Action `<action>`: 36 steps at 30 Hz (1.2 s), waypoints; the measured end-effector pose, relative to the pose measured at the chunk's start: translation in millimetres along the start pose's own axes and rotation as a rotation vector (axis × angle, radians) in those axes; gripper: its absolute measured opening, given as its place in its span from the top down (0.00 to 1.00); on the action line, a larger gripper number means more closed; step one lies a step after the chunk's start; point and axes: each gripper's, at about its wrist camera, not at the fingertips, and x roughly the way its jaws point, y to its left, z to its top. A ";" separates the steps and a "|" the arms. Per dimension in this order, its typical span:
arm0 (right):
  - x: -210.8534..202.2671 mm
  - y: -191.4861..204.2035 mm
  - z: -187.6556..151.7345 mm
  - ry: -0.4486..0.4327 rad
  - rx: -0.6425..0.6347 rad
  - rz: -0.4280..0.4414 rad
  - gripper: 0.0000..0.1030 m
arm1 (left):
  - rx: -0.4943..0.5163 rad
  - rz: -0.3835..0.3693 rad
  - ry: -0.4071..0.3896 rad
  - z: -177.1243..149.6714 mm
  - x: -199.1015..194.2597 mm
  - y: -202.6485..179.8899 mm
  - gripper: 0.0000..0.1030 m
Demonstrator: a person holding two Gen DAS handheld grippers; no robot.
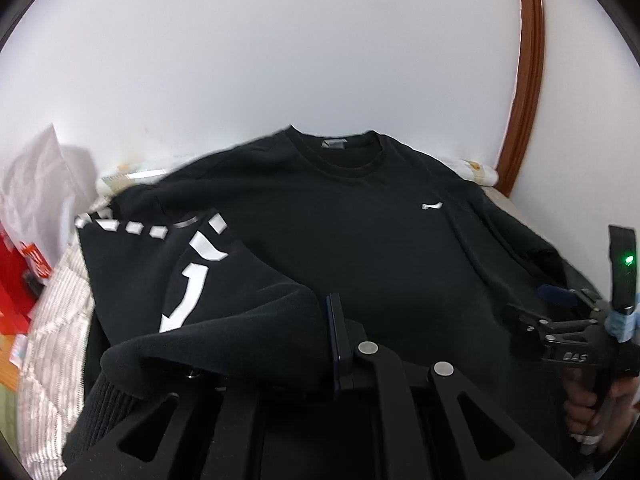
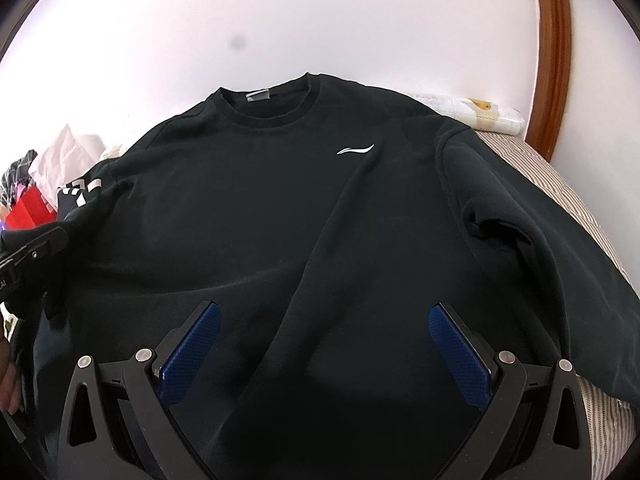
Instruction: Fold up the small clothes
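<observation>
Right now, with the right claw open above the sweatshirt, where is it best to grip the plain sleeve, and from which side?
Probably at the outer edge of the plain sleeve, coming from the right claw's own side. The sleeve lies bent along the black sweatshirt, and its outer edge is free over the striped bedding.

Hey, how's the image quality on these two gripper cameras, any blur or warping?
Left wrist view: motion blur smears the white bag and the sweatshirt shoulder edge. Right wrist view: sharper, the chest logo crisp. Both: fisheye bends the wooden frame and darkens the corners.
</observation>
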 end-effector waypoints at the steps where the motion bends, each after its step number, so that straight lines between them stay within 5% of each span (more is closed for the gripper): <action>1: 0.6 1.9 -0.1 0.002 -0.009 0.000 0.01 | 0.011 0.020 -0.010 -1.5 0.2 -1.5 0.88; 4: 0.4 4.4 -0.4 0.000 -0.022 -0.006 0.01 | 0.036 0.028 0.017 -4.4 6.7 -7.3 0.73; 13: -2.6 -4.2 -1.0 -0.013 0.022 0.003 0.01 | 0.038 0.026 0.072 -12.1 21.6 -11.8 0.67; 17: -1.8 -9.6 -0.8 -0.010 0.052 0.015 0.01 | 0.012 0.001 0.073 -11.6 22.9 -8.1 0.51; 36: 0.3 -9.4 -1.5 0.000 0.065 0.015 0.01 | -0.079 -0.087 0.017 -7.6 6.6 4.3 0.39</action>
